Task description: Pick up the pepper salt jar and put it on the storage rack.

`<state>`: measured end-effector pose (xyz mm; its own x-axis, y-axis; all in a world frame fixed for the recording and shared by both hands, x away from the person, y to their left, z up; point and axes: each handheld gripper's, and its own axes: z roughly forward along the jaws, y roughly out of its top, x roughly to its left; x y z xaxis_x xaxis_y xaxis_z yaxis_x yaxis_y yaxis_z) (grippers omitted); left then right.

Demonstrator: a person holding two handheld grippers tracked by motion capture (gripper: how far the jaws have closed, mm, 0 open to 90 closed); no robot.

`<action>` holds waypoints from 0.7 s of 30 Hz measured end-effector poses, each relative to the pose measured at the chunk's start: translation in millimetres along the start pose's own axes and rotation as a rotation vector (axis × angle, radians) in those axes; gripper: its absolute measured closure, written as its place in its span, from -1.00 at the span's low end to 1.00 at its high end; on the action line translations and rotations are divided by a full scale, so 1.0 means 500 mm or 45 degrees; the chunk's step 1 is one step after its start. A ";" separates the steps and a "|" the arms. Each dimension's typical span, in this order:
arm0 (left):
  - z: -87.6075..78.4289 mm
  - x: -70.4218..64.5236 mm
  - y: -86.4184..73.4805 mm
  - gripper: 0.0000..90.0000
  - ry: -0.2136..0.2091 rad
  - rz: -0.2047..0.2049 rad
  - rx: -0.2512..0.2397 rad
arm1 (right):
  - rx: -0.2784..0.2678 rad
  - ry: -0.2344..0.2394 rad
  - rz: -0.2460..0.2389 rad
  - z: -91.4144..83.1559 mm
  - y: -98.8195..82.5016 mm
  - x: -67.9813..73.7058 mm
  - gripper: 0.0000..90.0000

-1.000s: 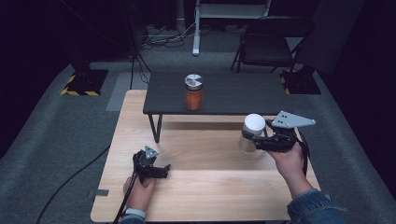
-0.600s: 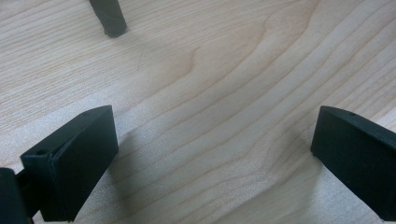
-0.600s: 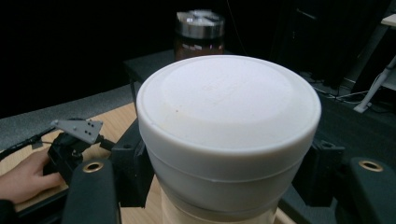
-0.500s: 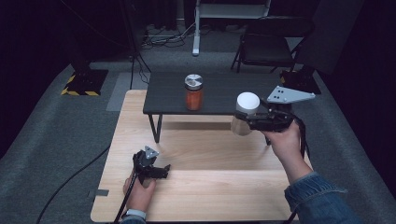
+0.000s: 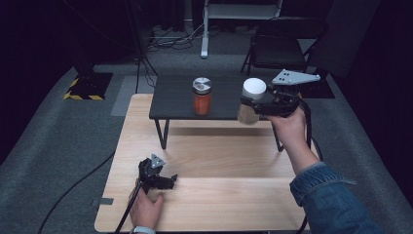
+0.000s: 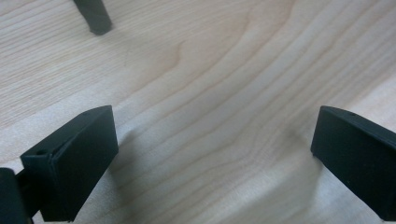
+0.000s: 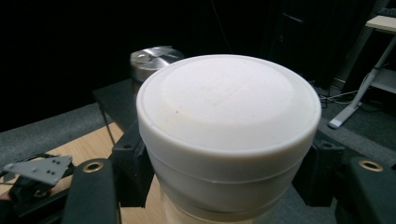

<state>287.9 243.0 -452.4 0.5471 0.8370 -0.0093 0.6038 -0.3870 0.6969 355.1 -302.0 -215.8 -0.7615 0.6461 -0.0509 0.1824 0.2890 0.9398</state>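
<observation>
My right gripper (image 5: 250, 104) is shut on a jar with a white lid (image 5: 253, 89), gripping it just under the lid. It holds the jar in the air over the right part of a low black shelf (image 5: 170, 100). In the right gripper view the white-lidded jar (image 7: 229, 116) sits upright between the two black jaws. A jar of orange contents with a silver lid (image 5: 201, 96) stands on the shelf to its left, and that silver lid (image 7: 152, 60) shows behind the white one. My left gripper (image 5: 168, 181) rests on the wooden table (image 5: 229, 200), open (image 6: 215, 158) with nothing between its jaws.
The shelf stands on thin black legs (image 5: 162, 134) over the far half of the table. A black chair (image 5: 282, 46) and a white stand (image 5: 204, 29) are on the grey floor behind. A cable (image 5: 73, 190) trails off the table's left side.
My right hand has risen and moved away from me and leftwards with the white-lidded jar, from above the table to over the shelf. The left gripper has stayed put.
</observation>
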 end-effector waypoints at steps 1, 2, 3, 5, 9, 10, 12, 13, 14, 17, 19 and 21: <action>-0.001 0.001 0.000 -0.99 -0.007 0.010 0.003 | -0.001 -0.009 0.002 0.003 0.001 -0.003 -0.25; 0.000 0.002 0.000 -0.99 -0.017 0.016 0.001 | -0.001 -0.017 0.003 0.006 0.002 -0.005 -0.25; -0.001 0.002 0.000 -0.99 -0.020 0.022 0.002 | 0.000 -0.025 0.011 0.010 0.003 -0.010 -0.25; -0.001 0.002 0.000 -0.99 -0.025 0.028 0.003 | -0.005 -0.034 0.026 0.016 0.002 -0.017 -0.25; -0.001 0.003 0.000 -0.99 -0.029 0.034 0.004 | 0.003 -0.064 0.036 0.030 0.002 -0.027 -0.25; -0.001 0.003 0.000 -0.99 -0.030 0.035 0.004 | 0.005 -0.073 0.036 0.034 0.001 -0.028 -0.25; -0.001 0.003 0.000 -0.99 -0.032 0.037 0.003 | 0.005 -0.082 0.042 0.040 -0.001 -0.033 -0.25; -0.001 0.003 0.000 -0.99 -0.034 0.039 0.003 | 0.005 -0.083 0.048 0.043 -0.002 -0.036 -0.25; -0.001 0.003 0.000 -0.99 -0.034 0.039 0.004 | 0.007 -0.086 0.050 0.047 -0.003 -0.039 -0.25; -0.001 0.003 0.000 -0.99 -0.036 0.039 0.005 | 0.018 -0.095 0.050 0.056 -0.007 -0.041 -0.25; -0.001 0.004 0.000 -0.99 -0.037 0.041 0.004 | 0.004 -0.090 0.064 0.058 -0.017 -0.045 -0.25; -0.001 0.004 0.000 -0.99 -0.038 0.044 0.004 | -0.003 -0.092 0.072 0.058 -0.021 -0.046 -0.25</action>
<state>288.7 244.7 -452.1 0.5847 0.8112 -0.0068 0.5860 -0.4166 0.6950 388.5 -299.5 -234.2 -0.7032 0.7106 -0.0223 0.2222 0.2494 0.9426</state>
